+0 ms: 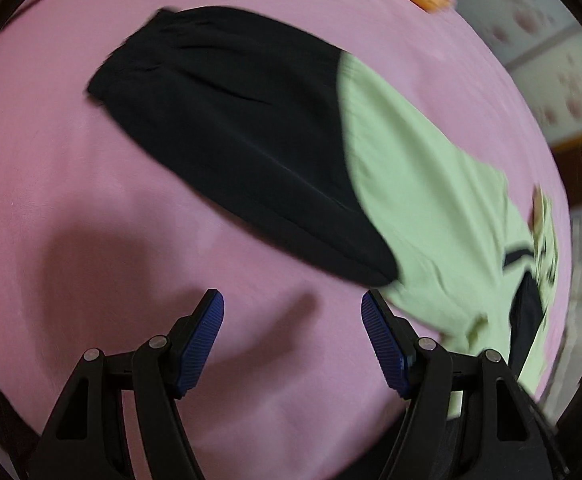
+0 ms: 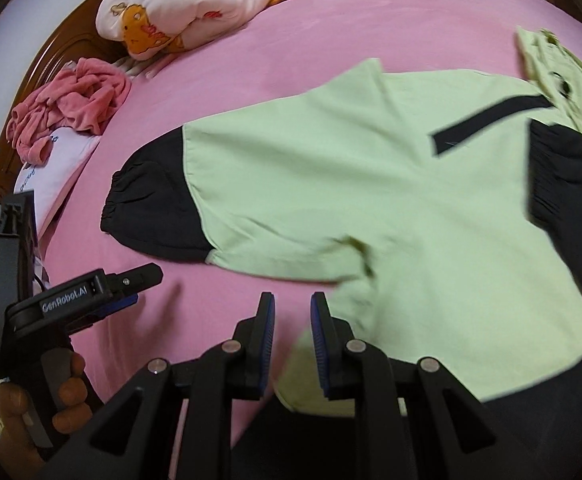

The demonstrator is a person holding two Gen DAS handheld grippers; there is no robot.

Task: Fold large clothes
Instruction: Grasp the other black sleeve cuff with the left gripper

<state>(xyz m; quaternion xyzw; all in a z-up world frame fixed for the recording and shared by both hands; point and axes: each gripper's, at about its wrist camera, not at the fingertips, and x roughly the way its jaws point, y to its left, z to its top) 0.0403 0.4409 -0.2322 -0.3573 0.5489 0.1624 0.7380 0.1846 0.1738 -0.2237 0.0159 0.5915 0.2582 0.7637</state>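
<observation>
A light green jacket with black sleeve ends lies spread on the pink bed sheet. Its left sleeve ends in a black cuff. In the left wrist view the black sleeve runs diagonally to the green body. My left gripper is open and empty, hovering over the sheet just below the sleeve; it also shows in the right wrist view. My right gripper is open by a narrow gap, empty, over the jacket's near hem.
A white and orange quilt lies at the bed's head. A crumpled pink garment lies on a white pillow by the wooden headboard. A second green patterned garment lies at the right.
</observation>
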